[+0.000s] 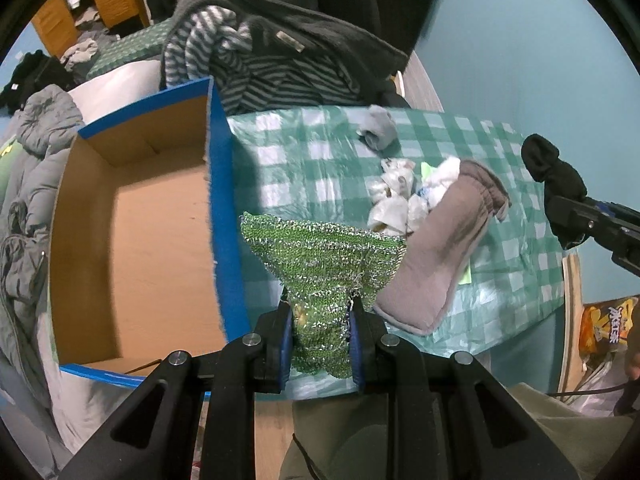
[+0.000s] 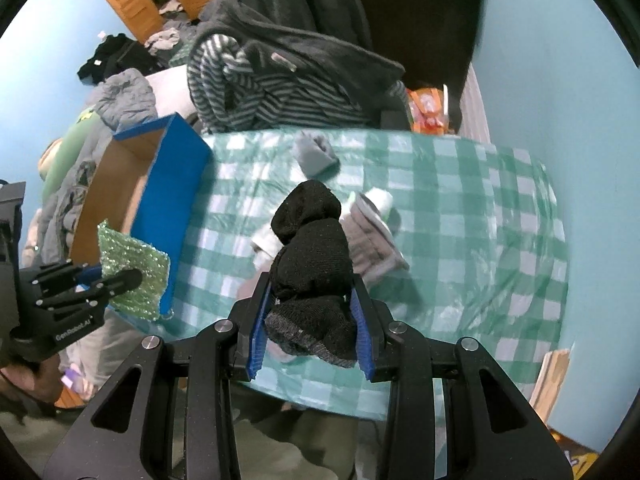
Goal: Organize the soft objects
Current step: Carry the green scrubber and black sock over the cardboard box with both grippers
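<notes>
Left claw (image 1: 322, 334) pinches a glittery green mesh scrubber (image 1: 324, 256) beside the blue cardboard box (image 1: 220, 184). Right claw (image 2: 311, 322) grips a knobbly black balled sock (image 2: 310, 252) above the checked bench (image 2: 460, 208), where a grey mitten (image 1: 440, 252) lies.

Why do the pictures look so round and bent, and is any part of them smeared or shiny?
Both views are fisheye: dark corners, and the checked tablecloth bulges into a curve. In the left wrist view the cardboard box looks softly smeared, while the green scrubbing cloth in the left claw glints. In the right wrist view the black sock stays sharp.
</notes>
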Available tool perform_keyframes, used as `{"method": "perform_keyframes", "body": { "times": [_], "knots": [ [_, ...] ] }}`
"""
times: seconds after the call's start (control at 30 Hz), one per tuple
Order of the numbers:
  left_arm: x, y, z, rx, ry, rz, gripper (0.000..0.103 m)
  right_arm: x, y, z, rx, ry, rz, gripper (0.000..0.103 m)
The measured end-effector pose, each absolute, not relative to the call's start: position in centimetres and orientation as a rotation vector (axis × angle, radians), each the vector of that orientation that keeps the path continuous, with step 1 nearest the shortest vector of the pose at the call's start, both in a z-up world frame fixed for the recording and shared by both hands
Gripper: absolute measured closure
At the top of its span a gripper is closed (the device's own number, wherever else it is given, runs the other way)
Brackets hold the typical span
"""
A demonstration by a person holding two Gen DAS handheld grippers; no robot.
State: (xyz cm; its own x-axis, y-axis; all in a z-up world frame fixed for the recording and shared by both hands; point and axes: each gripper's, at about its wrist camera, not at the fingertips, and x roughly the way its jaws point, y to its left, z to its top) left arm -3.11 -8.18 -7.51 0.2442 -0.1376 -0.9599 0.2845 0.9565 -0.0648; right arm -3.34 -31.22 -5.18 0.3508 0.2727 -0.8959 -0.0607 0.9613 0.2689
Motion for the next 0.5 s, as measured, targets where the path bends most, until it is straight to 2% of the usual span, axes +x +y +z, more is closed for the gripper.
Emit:
{"method": "perform_keyframes", "body": {
  "times": [0.5],
  "knots": [
    [-1.6, -2.7, -5.6, 0.06, 1.271, -0.202, 0.08, 0.2, -26.4, -1.8, 0.159, 1.15, 0.307, 0.067]
  ]
}}
